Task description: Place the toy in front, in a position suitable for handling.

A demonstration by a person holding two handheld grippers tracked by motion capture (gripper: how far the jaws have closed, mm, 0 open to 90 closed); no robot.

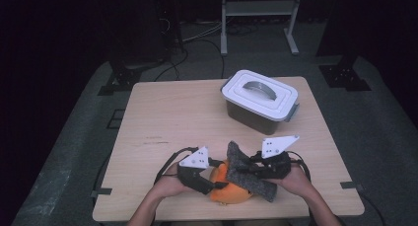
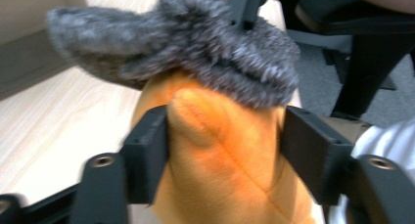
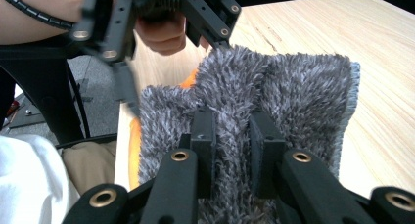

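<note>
High view: lidded bin (image 1: pixel 260 101) beyond both grippers.

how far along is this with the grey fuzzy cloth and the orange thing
Both are gripped: the left tongs clamp the orange soft plush item, the right tongs pinch the grey fuzzy cloth draped over it. The lidded white plastic box is shut, so any stowing is left.
</note>
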